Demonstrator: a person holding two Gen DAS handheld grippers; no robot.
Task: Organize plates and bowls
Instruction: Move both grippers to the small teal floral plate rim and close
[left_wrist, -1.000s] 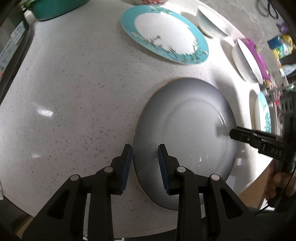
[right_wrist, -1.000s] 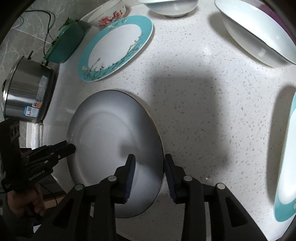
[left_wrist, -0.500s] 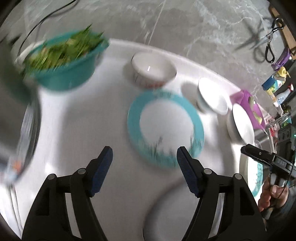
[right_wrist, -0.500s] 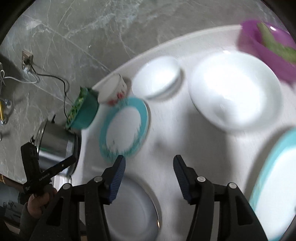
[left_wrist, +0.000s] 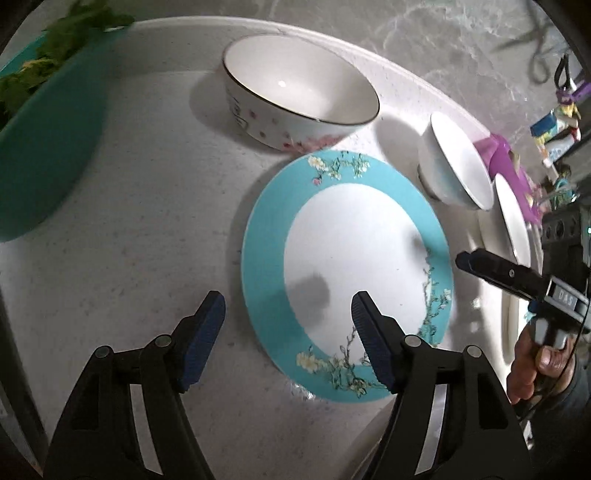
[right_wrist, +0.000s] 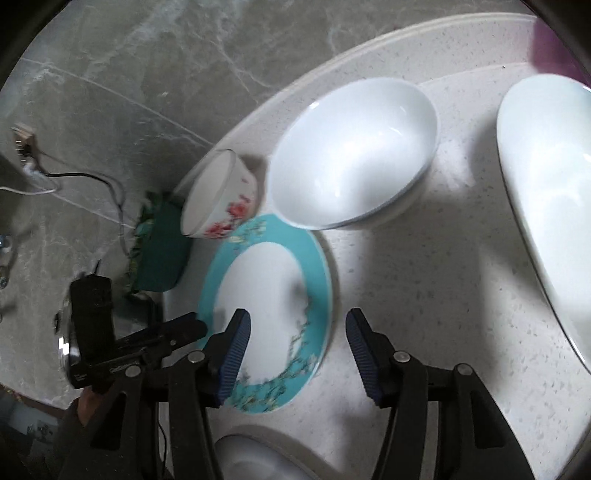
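Both tools (left_wrist: 288, 325) (right_wrist: 297, 338) gape empty — grey plate (right_wrist: 255, 458) cut off at frame edge.

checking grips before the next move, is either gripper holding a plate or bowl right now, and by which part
Nothing is held. The left gripper and right gripper both stand open above the teal-rimmed plate, which lies flat on the counter.

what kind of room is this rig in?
Likely a home kitchen: speckled countertop against a marble-look wall, crockery like the teal-rimmed plate, and a teal bowl of leafy greens.
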